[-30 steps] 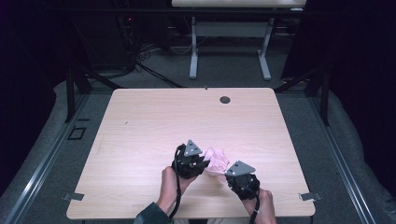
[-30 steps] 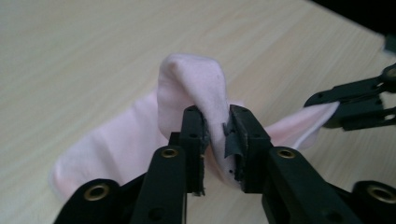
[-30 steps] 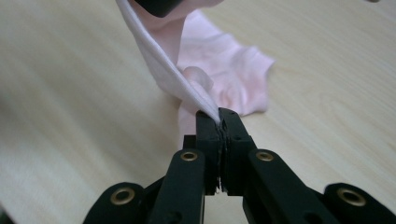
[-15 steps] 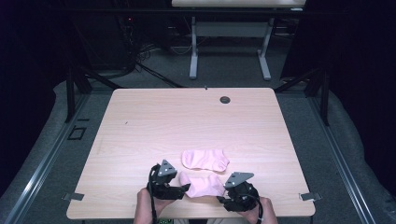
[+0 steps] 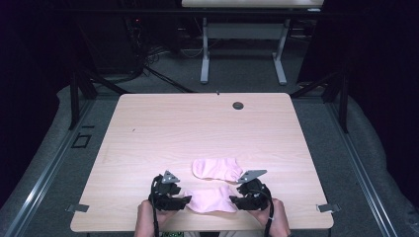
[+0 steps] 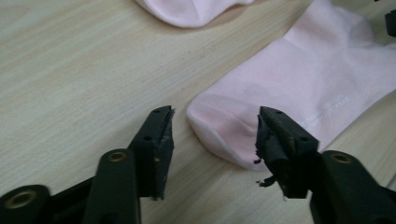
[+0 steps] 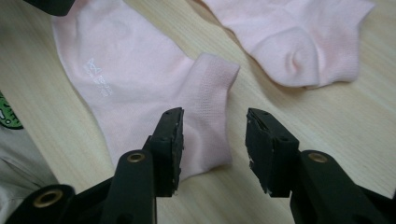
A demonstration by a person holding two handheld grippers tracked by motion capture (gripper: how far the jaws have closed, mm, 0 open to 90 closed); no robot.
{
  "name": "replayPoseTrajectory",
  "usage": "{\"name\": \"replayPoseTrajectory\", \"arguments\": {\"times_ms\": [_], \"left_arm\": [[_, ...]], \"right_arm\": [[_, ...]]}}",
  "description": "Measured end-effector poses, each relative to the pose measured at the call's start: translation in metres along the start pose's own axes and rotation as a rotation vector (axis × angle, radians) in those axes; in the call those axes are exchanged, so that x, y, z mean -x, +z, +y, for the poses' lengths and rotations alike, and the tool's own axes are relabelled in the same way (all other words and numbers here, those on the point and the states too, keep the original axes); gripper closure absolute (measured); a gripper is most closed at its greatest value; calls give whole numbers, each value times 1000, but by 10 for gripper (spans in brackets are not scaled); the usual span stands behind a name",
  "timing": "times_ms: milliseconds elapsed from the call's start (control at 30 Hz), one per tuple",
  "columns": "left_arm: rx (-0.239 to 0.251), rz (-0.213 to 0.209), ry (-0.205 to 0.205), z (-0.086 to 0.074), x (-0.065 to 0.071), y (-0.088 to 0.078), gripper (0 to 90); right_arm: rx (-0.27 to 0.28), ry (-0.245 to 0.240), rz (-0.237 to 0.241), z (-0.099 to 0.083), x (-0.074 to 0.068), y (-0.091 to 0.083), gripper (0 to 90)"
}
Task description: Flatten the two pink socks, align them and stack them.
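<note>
Two pink ankle socks lie flat on the wooden table (image 5: 148,128). The far sock (image 5: 217,169) (image 6: 187,11) (image 7: 299,37) lies apart from both grippers. The near sock (image 5: 211,200) lies between them. My left gripper (image 5: 186,200) (image 6: 215,113) is open at the sock's toe end (image 6: 289,79); its jaws have just been closing, with the toe between them and gaps at both pads. My right gripper (image 5: 236,201) (image 7: 215,114) is open at the cuff end (image 7: 140,84); its jaws have also just been closing, with the cuff edge between them, unpressed.
The table's front edge (image 5: 197,230) runs just under the hands. A dark round grommet (image 5: 238,105) sits near the far edge. A metal bracket (image 5: 327,208) sticks out at the front right corner. A bit of clothing with a green print (image 7: 8,116) lies below the table edge.
A second ago both grippers were shut together over the bunched pink socks farther up the table. The socks now lie apart and flat, and the grippers have drawn back to the near sock's two ends.
</note>
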State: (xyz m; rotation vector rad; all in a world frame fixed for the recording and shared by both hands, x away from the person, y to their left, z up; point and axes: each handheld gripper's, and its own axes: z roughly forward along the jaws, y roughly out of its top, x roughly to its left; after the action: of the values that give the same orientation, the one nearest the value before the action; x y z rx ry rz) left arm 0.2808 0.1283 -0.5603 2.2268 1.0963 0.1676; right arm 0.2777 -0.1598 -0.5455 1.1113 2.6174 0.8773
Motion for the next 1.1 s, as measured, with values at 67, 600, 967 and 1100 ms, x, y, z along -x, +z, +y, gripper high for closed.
{"name": "replayPoseTrajectory", "arguments": {"times_ms": [67, 600, 967, 1100], "left_arm": [[-4, 5, 10, -1, 1, 2, 530], [3, 52, 67, -6, 14, 6, 884], [103, 81, 62, -21, 31, -5, 881], [112, 89, 68, -25, 34, -5, 876]], "right_arm": [[-16, 5, -8, 1, -1, 6, 600], [-5, 18, 5, -8, -3, 15, 858], [0, 31, -14, -11, 5, 1, 856], [-1, 11, -8, -11, 8, -1, 855]]}}
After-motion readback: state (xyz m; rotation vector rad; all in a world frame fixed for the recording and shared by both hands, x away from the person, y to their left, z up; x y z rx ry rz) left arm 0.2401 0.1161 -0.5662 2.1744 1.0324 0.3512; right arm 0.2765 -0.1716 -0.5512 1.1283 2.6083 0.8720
